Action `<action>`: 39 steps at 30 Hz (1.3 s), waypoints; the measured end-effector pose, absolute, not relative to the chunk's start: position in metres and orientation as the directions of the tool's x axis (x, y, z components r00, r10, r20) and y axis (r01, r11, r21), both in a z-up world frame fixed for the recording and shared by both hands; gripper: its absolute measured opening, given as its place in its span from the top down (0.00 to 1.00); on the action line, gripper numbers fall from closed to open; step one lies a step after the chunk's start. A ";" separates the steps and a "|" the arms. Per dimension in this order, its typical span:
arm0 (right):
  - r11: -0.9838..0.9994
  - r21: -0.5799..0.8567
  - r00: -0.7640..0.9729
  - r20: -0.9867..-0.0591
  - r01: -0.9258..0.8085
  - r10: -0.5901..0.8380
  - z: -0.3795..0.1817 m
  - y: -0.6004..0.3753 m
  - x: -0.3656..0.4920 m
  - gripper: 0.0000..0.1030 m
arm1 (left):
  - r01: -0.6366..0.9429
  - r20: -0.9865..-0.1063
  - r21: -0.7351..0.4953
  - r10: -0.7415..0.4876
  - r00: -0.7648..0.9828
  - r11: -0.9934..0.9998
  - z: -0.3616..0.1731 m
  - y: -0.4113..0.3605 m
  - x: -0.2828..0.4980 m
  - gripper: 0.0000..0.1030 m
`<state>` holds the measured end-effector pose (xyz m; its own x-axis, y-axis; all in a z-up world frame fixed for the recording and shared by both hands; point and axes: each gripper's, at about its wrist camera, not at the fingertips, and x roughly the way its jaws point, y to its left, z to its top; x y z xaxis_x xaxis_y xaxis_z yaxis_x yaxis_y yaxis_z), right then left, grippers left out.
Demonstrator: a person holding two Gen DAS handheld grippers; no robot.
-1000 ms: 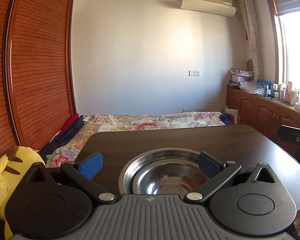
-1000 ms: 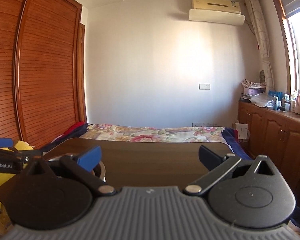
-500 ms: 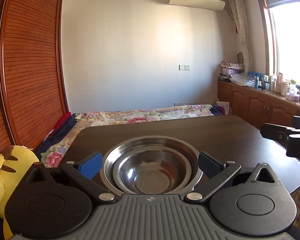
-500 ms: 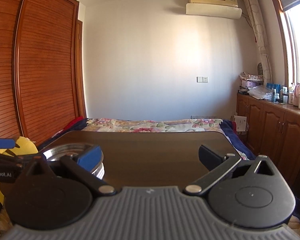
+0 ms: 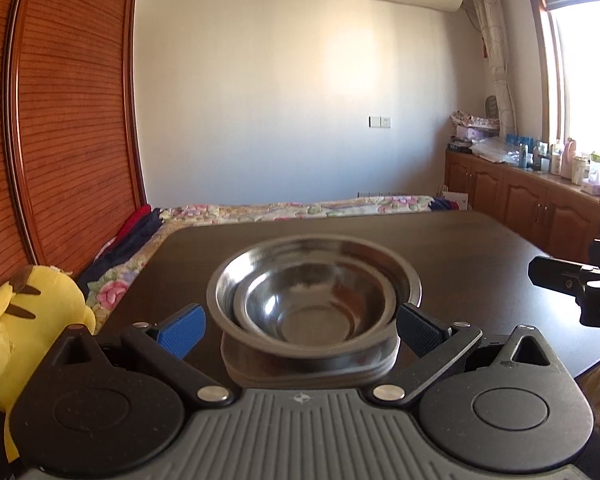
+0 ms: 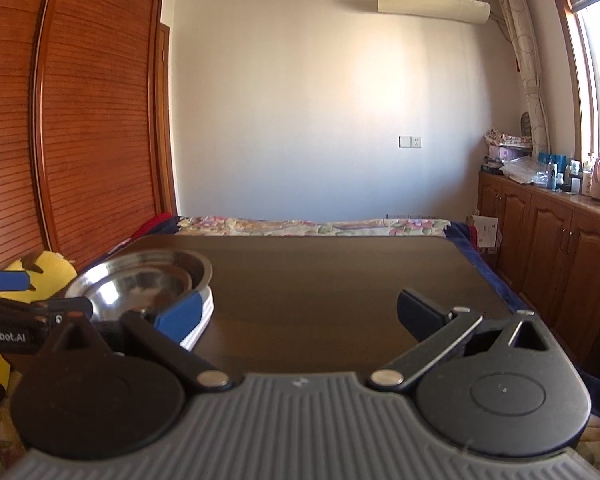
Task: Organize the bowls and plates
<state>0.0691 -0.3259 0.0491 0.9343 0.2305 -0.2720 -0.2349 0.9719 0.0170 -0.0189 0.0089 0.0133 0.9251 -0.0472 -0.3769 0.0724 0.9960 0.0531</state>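
Left gripper reads "enRobot.AI".

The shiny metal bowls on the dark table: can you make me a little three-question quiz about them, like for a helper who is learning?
1. True or false: the smaller shiny steel bowl sits nested inside the wider steel bowl.
2. What lies under the bowls? A) stack of white plates B) a towel
3. Fill in: both the left tool and the right tool are ____.

Key: 1 true; 2 A; 3 open.
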 end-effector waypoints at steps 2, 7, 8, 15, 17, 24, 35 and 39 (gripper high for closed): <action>0.972 0.018 0.932 -0.282 -0.232 0.228 0.045 -0.325 0.070 0.00 | 0.071 -0.388 0.051 -0.046 0.921 0.996 0.007 0.010 -0.018 0.00; 0.973 0.020 0.926 -0.302 -0.231 0.226 0.040 -0.324 0.073 0.00 | 0.062 -0.407 0.043 -0.039 0.912 0.997 -0.002 0.013 -0.017 0.00; 0.973 0.021 0.925 -0.305 -0.231 0.227 0.039 -0.325 0.073 0.00 | 0.062 -0.409 0.043 -0.039 0.912 0.997 -0.002 0.014 -0.017 0.00; 0.973 0.022 0.923 -0.314 -0.230 0.225 0.037 -0.328 0.073 0.00 | 0.059 -0.411 0.040 -0.038 0.911 0.997 -0.004 0.013 -0.016 0.00; 0.973 0.024 0.921 -0.316 -0.230 0.225 0.036 -0.328 0.073 0.00 | 0.060 -0.414 0.040 -0.039 0.909 0.997 -0.006 0.014 -0.016 0.00; 0.972 0.029 0.920 -0.318 -0.232 0.229 0.037 -0.329 0.074 0.00 | 0.062 -0.418 0.041 -0.040 0.908 0.997 -0.007 0.014 -0.016 0.00; 0.973 0.030 0.921 -0.318 -0.230 0.227 0.038 -0.330 0.074 0.00 | 0.062 -0.418 0.041 -0.040 0.908 0.997 -0.007 0.014 -0.016 0.00; 0.973 0.033 0.920 -0.319 -0.229 0.228 0.038 -0.331 0.074 0.00 | 0.063 -0.418 0.041 -0.040 0.908 0.997 -0.007 0.014 -0.016 0.00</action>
